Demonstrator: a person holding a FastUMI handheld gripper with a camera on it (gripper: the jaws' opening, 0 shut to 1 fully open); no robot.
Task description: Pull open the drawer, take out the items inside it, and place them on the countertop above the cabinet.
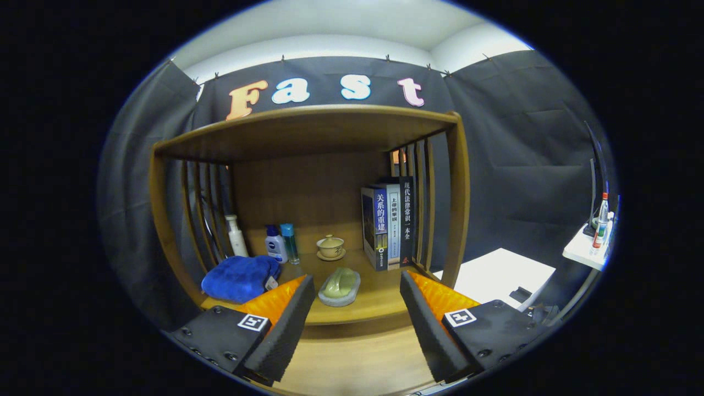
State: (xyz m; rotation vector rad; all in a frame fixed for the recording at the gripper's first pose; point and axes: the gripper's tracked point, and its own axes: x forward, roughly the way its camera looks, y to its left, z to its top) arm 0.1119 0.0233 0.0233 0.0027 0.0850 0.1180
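Fingers (297, 319) spread wide and empty, gripper (357, 324) facing the countertop (374, 300), green soap dish (340, 286) just ahead, blue towel (242, 278) far left, books (388, 225) right.

A pale green soap dish (339, 286) and folded blue towel (241, 278) lie on the wooden countertop (379, 300).

On the shelf, "关系的重建" is printed down the spine of the blue book (379, 220), and "现代法律常识一本全" down the spine of the dark book (407, 212). The pale book (392, 225) between them carries print too small to be read. A square black-and-white marker is borne by each finger of the gripper (357, 279), which is held spread wide.
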